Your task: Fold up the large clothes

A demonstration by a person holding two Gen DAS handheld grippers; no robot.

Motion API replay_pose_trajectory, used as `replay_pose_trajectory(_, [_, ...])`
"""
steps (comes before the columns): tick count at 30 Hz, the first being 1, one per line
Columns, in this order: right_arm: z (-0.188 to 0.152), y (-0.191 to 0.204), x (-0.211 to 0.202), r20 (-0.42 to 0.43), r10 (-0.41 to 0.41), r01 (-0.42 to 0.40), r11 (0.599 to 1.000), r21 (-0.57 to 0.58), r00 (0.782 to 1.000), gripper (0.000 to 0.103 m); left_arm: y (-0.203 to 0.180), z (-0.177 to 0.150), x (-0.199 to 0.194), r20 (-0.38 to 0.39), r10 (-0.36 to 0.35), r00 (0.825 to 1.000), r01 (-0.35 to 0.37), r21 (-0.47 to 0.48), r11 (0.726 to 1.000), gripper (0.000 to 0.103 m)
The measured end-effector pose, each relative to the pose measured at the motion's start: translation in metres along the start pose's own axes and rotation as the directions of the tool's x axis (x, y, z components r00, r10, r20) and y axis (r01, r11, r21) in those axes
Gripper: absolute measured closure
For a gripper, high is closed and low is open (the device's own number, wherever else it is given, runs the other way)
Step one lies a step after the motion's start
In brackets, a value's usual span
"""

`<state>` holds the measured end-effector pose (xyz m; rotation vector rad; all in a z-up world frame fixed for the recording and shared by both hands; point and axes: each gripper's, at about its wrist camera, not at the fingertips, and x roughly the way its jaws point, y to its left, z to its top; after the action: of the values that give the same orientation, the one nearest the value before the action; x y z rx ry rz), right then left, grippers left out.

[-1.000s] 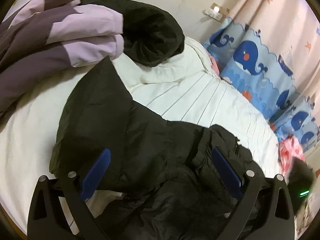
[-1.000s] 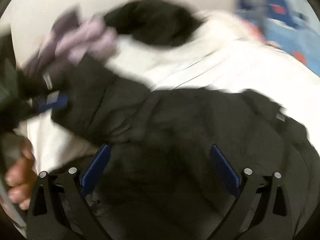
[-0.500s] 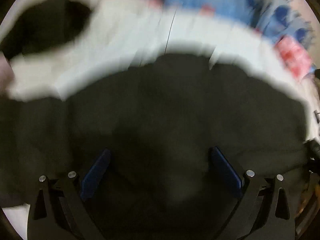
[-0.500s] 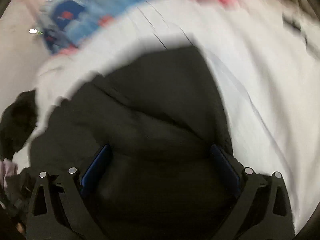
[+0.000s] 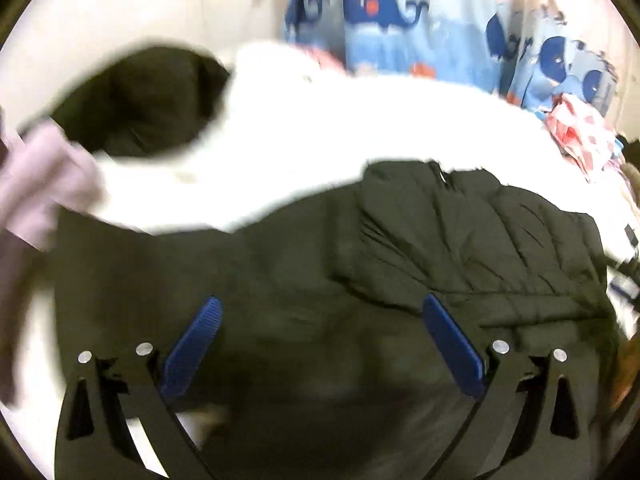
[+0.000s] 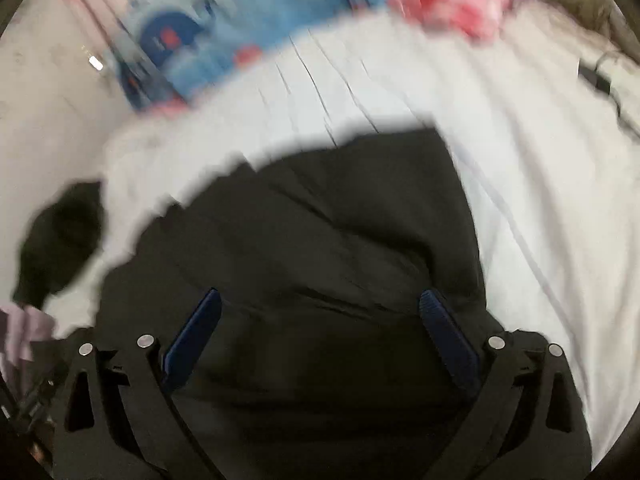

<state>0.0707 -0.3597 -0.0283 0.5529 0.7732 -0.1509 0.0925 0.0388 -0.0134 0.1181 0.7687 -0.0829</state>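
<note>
Jacket (image 5: 400,280), black and puffy, lies spread on the white bed (image 5: 360,120) straight ahead of and under both grippers. Left gripper (image 5: 318,344): blue pads wide apart, nothing pinched, dark fabric filling the gap below them. Right gripper (image 6: 320,336): same, pads spread, no cloth between them, jacket directly beneath. Both views are motion-blurred, so seams and edges are hard to read.

Judged step: laying the jacket flat and squaring it before a fold. To do it well, each gripper should pick a clear edge, such as hem or shoulder, rather than the bulky middle, pinch both layers, and pull outward evenly so the padding doesn't bunch. A quilted flap ahead-right of the left gripper is already doubled over, so smooth that first.

Far ahead-left of the left gripper sits another dark garment (image 5: 152,100), and at the far left a lilac garment (image 5: 40,184). Whale-print fabric (image 5: 400,12) hangs beyond the bed.

Containers: none visible; nothing to report inside any.
</note>
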Motion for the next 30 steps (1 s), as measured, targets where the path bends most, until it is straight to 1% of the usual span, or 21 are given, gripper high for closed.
replay_pose_trajectory(2, [-0.007,0.016,-0.020,0.024,0.071,-0.070,0.997,-0.028,0.997,0.007,0.022,-0.006,-0.001,-0.010,0.060,0.998,-0.059,0.083,0.995,0.006])
replay_pose_trajectory(4, [-0.013,0.026,-0.018,-0.009,0.141,-0.141,0.989,-0.040,0.990,0.007,0.040,-0.018,0.010,-0.051,0.099,0.994,-0.091,0.149,0.985,0.006])
replay_pose_trajectory(5, [-0.015,0.031,-0.012,-0.049,0.174,-0.176,0.984,-0.040,0.984,0.007,0.047,-0.025,0.018,-0.080,0.100,0.992,-0.085,0.175,0.981,0.006])
replay_pose_trajectory(7, [-0.023,0.035,-0.002,-0.095,0.199,-0.202,0.979,-0.020,0.975,0.007,0.055,-0.035,0.031,-0.135,0.074,0.988,-0.047,0.193,0.980,0.006])
replay_pose_trajectory(9, [-0.030,0.041,0.005,-0.139,0.232,-0.234,0.972,0.001,0.963,0.007,0.056,-0.042,0.040,-0.141,0.107,0.984,-0.075,0.217,0.973,0.006])
replay_pose_trajectory(11, [-0.036,0.049,0.013,-0.148,0.236,-0.239,0.971,-0.002,0.960,0.007,0.062,-0.047,0.047,-0.126,0.152,0.980,-0.125,0.199,0.972,0.006])
replay_pose_trajectory(13, [-0.039,0.049,0.011,-0.150,0.238,-0.241,0.970,-0.004,0.960,0.007,0.073,-0.046,0.052,-0.133,0.136,0.982,-0.120,0.120,0.985,0.006])
replay_pose_trajectory(15, [-0.038,0.050,0.023,-0.150,0.242,-0.244,0.970,0.005,0.959,0.007,0.082,-0.046,0.056,-0.126,0.105,0.987,-0.098,0.058,0.994,0.008])
replay_pose_trajectory(16, [-0.039,0.051,0.024,-0.150,0.243,-0.244,0.970,0.012,0.958,0.007,0.085,-0.049,0.057,-0.119,0.094,0.988,-0.090,0.039,0.995,0.012])
replay_pose_trajectory(17, [-0.039,0.052,0.028,-0.153,0.247,-0.247,0.969,0.020,0.957,0.007,0.090,-0.049,0.059,-0.124,0.067,0.990,-0.067,0.010,0.998,0.028])
replay_pose_trajectory(18, [-0.038,0.050,0.027,-0.154,0.250,-0.248,0.968,0.027,0.956,0.007,0.093,-0.048,0.063,-0.136,0.034,0.990,-0.037,-0.020,0.999,0.057])
replay_pose_trajectory(19, [-0.039,0.050,0.027,-0.154,0.251,-0.249,0.968,0.031,0.956,0.007,0.102,-0.048,0.066,-0.151,0.000,0.989,-0.011,-0.073,0.997,0.079])
replay_pose_trajectory(21, [-0.039,0.057,0.030,-0.152,0.254,-0.252,0.967,0.034,0.955,0.007,0.118,-0.047,0.063,-0.141,-0.066,0.988,0.043,-0.160,0.986,0.091])
replay_pose_trajectory(23, [-0.041,0.062,0.031,-0.156,0.275,-0.274,0.961,0.027,0.949,0.007,0.124,-0.045,0.056,-0.119,-0.131,0.984,0.104,-0.211,0.972,0.095])
replay_pose_trajectory(24, [-0.043,0.067,0.032,-0.163,0.290,-0.290,0.957,0.023,0.943,0.007,0.126,-0.043,0.049,-0.096,-0.193,0.976,0.164,-0.249,0.954,0.095])
replay_pose_trajectory(25, [-0.045,0.073,0.031,-0.174,0.316,-0.319,0.948,0.014,0.933,0.007,0.123,-0.040,0.036,-0.044,-0.277,0.960,0.256,-0.267,0.929,0.095])
replay_pose_trajectory(26, [-0.048,0.082,0.031,-0.195,0.382,-0.388,0.922,0.008,0.903,0.007,0.113,-0.036,0.022,0.009,-0.339,0.941,0.331,-0.237,0.913,0.095])
replay_pose_trajectory(27, [-0.051,0.089,0.032,-0.219,0.448,-0.456,0.890,0.018,0.866,0.007,0.096,-0.032,0.006,0.048,-0.389,0.920,0.391,-0.178,0.903,0.095])
replay_pose_trajectory(28, [-0.055,0.097,0.033,-0.251,0.524,-0.532,0.846,0.044,0.814,0.007,0.082,-0.031,-0.005,0.064,-0.424,0.903,0.429,-0.133,0.893,0.095])
replay_pose_trajectory(29, [-0.062,0.107,0.037,-0.290,0.622,-0.625,0.775,0.096,0.727,0.007,0.064,-0.028,-0.015,0.069,-0.461,0.885,0.466,-0.080,0.881,0.095])
replay_pose_trajectory(30, [-0.067,0.115,0.038,-0.314,0.681,-0.680,0.721,0.132,0.661,0.007,0.046,-0.027,-0.022,0.065,-0.491,0.868,0.494,-0.033,0.869,0.095])
